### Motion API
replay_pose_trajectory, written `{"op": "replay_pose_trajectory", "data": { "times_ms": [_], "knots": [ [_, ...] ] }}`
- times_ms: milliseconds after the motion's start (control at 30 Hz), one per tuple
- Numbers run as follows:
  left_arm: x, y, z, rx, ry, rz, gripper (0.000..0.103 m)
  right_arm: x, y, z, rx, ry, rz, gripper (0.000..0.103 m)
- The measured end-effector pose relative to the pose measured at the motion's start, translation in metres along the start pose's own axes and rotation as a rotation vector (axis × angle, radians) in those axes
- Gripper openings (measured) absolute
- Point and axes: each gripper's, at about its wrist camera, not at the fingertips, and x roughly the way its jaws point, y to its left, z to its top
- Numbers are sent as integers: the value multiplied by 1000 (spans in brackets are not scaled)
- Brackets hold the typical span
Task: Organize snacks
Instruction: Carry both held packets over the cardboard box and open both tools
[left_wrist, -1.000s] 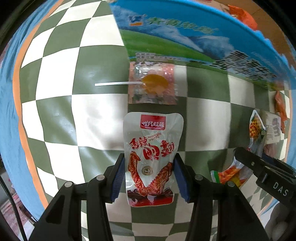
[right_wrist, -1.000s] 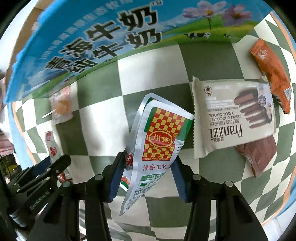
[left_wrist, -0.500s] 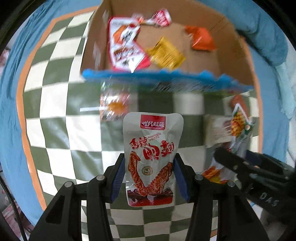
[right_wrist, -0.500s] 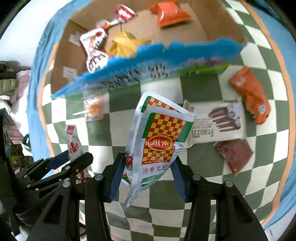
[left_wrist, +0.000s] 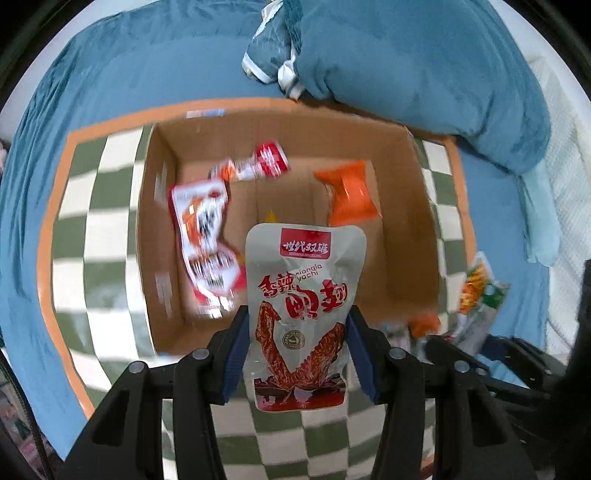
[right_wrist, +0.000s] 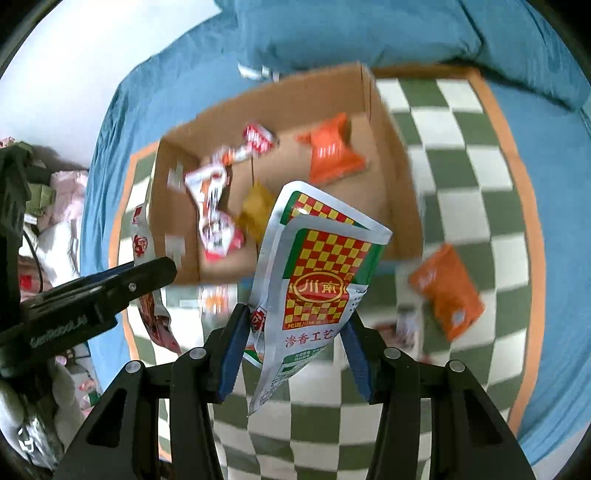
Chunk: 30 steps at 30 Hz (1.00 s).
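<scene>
Checkered cloth (left_wrist: 92, 229) under cardboard box (left_wrist: 413, 206); left gripper (left_wrist: 297, 350) clamps duck-wing pouch (left_wrist: 303, 295), right gripper (right_wrist: 295, 343) clamps checkered pouch (right_wrist: 317, 280).

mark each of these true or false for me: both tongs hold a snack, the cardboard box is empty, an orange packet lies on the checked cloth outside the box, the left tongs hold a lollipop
1. Both tongs hold a snack: true. The left tongs grip a white duck-wing pouch; the right tongs grip a red-and-yellow checked pouch.
2. The brown cardboard box is empty: false; several packets lie in it.
3. An orange packet lies on the green-and-white checked cloth outside the box: true.
4. The left tongs hold a lollipop: false; they hold the pouch.
</scene>
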Motion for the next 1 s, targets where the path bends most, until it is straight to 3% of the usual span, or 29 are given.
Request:
{"op": "replay_pose_trajectory", "data": {
  "times_ms": [200, 267, 333, 533, 767, 833, 867, 900, 933, 1000],
  "knots": [
    [49, 13, 61, 20, 76, 90, 48, 31, -5, 66, -1, 42, -60, 52],
    [62, 18, 74, 15, 99, 99, 48, 46, -6, 82, 1, 70, -87, 45],
    [77, 23, 86, 10, 127, 98, 48, 64, -7, 94, -4, 106, -116, 44],
    [117, 31, 109, 5, 205, 129, 48, 119, -24, 109, 28, 205, -174, 44],
    [137, 26, 122, 34, 254, 150, 51, 136, -40, 114, 65, 247, -180, 45],
    [135, 25, 123, 34, 253, 152, 52, 141, -44, 115, 89, 292, -181, 46],
    [134, 26, 124, 23, 252, 147, 57, 142, -45, 116, 95, 303, -171, 54],
    [131, 27, 124, 14, 245, 143, 61, 142, -45, 116, 89, 302, -172, 70],
    [129, 27, 124, 13, 240, 145, 68, 140, -44, 117, 78, 294, -183, 76],
    [122, 26, 123, 11, 222, 155, 76, 137, -42, 116, 65, 289, -182, 78]
  ]
}}
